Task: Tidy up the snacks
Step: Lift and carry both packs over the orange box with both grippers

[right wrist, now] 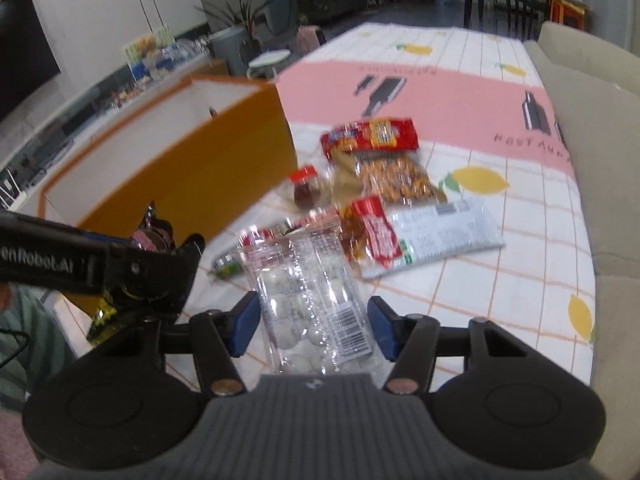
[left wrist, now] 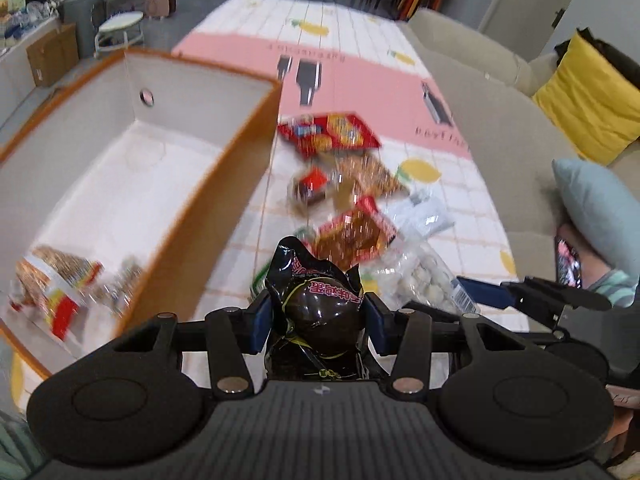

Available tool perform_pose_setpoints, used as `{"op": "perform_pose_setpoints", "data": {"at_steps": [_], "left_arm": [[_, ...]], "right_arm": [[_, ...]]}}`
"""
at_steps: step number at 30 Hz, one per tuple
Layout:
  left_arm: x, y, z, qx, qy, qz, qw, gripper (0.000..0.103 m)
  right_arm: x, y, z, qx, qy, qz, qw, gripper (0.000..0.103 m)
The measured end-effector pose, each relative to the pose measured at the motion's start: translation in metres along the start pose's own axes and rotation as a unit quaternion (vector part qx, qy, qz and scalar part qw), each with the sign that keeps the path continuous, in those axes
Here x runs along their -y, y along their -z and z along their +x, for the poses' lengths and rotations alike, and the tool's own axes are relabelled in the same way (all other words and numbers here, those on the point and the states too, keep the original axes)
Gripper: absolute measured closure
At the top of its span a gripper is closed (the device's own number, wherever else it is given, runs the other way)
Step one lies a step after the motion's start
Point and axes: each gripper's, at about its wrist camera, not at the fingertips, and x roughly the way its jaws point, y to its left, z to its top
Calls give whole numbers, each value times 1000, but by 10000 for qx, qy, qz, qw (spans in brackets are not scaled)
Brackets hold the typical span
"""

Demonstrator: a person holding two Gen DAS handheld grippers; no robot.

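My left gripper [left wrist: 318, 314] is shut on a dark brown snack packet [left wrist: 320, 300] and holds it above the tablecloth, just right of the orange box [left wrist: 256, 128]. In the right wrist view the same packet [right wrist: 154, 236] shows in the left gripper [right wrist: 152, 268], beside the box wall [right wrist: 240, 128]. My right gripper [right wrist: 314, 324] is shut on a clear bag of white balls [right wrist: 312, 312]. That bag [left wrist: 420, 280] also shows in the left wrist view, beside the right gripper [left wrist: 492, 294]. A wrapped snack [left wrist: 52, 284] lies in the box.
More snacks lie on the lemon-print cloth [right wrist: 520, 280]: a red packet [right wrist: 372, 136], a nut bag [right wrist: 400, 180], a red-capped piece [right wrist: 306, 188], a red pouch [right wrist: 372, 232] and a white packet [right wrist: 440, 232]. A beige sofa [left wrist: 480, 128] with a yellow cushion [left wrist: 588, 96] borders the right.
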Motion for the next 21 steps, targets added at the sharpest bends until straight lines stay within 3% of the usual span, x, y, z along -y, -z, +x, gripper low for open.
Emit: {"op": "perform_pose_setpoints", "data": {"at_steps": [9,21], "left_arm": [[-29,-30,-58,674,151,-122,9975,49],[-82,-61,-81,1118,-339,-234,9929,49]], "right_arm": [[-23,-17,-26,316,-355,76,9988,47],[-86,-87,-30,714,-638,-74,9954,47]]}}
